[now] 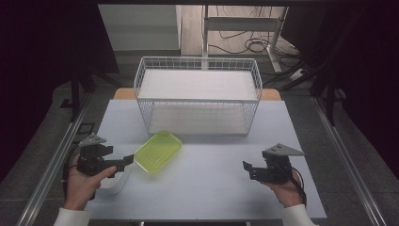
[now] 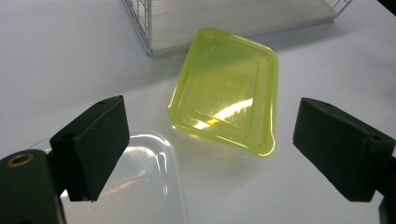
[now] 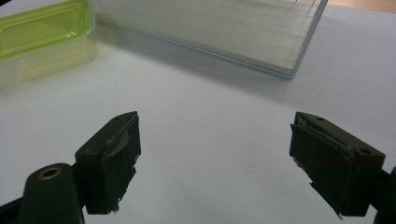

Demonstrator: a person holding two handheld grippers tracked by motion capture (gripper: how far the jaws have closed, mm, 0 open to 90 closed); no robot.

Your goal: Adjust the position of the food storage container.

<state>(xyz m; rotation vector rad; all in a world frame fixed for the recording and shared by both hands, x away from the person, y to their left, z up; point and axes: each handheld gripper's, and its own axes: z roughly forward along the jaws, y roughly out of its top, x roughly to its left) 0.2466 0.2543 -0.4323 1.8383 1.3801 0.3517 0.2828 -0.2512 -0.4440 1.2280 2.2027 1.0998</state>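
Observation:
A yellow-green translucent lid lies on the white table in front of the wire basket. Left of it stands a clear plastic container. My left gripper hovers over that container's near rim, open, jaws pointing at the lid. In the left gripper view the lid lies between and beyond the spread jaws of the left gripper, with the clear container at lower left. My right gripper is held open at the table's right front, and nothing sits between the jaws of the right gripper. The lid shows far left.
The white wire basket has a white board as its floor and stands at the table's back middle. The table's edges run close to both hands. Dark curtains, a desk frame and cables lie beyond the table.

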